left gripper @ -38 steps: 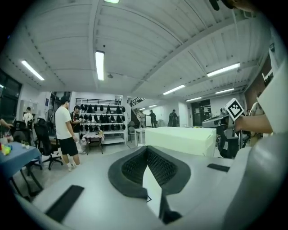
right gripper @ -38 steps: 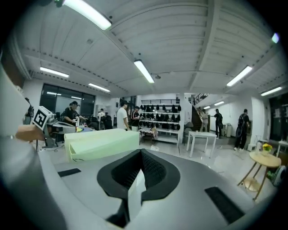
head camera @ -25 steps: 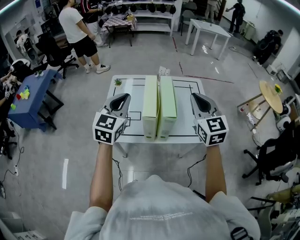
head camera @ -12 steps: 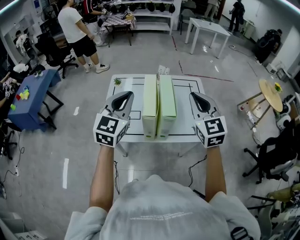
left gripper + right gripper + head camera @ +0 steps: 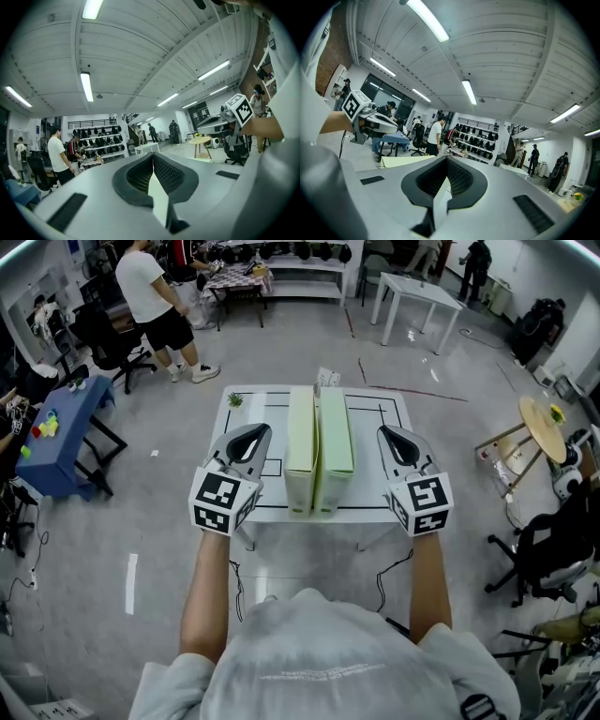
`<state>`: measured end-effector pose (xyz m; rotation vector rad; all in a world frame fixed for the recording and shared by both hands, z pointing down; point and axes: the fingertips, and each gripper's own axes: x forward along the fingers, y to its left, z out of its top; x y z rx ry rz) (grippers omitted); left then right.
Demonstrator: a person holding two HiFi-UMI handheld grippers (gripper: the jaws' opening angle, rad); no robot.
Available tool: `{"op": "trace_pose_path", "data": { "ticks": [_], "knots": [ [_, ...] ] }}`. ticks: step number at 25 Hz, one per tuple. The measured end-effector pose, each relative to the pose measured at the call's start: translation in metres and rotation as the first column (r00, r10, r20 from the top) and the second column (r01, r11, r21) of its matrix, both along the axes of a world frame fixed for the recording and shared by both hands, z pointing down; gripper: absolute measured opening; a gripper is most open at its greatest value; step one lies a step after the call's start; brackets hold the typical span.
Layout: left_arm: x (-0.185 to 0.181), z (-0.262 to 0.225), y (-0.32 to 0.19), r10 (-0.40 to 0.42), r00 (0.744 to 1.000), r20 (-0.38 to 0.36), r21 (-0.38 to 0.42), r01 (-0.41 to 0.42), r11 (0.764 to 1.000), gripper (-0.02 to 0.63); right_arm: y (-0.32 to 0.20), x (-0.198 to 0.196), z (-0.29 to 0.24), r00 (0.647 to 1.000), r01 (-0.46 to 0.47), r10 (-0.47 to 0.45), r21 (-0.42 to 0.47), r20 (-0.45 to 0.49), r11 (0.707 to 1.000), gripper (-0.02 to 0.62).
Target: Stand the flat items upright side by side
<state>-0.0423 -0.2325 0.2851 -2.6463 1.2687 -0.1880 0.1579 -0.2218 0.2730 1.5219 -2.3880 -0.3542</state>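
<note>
At the centre of the head view the left box [image 5: 300, 451] and right box [image 5: 335, 442], both pale green, stand upright side by side on the white counter [image 5: 375, 474], touching or nearly so. The left tongs [image 5: 255, 431] hover at their left, the right tongs [image 5: 388, 434] at their right, both clear of the boxes, each with jaws together and nothing between them

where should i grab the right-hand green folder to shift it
Probably the top edge of the right green folder, from above, jaws across its thin width. It stands on its long edge, close beside the left green folder, so one jaw must enter that seam.
</note>
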Motion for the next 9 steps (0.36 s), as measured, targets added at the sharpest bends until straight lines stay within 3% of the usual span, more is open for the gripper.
{"op": "trace_pose_path", "data": {
  "ticks": [9],
  "knots": [
    [0.0037,0.0062,-0.0014,-0.005,1.000,-0.011,-0.017,0.004,1.000,0.020,-0.0008,0.0044,0.0049,1.000,0.003,-0.003,-0.004,0.009,1.000,0.028]
  ]
}}
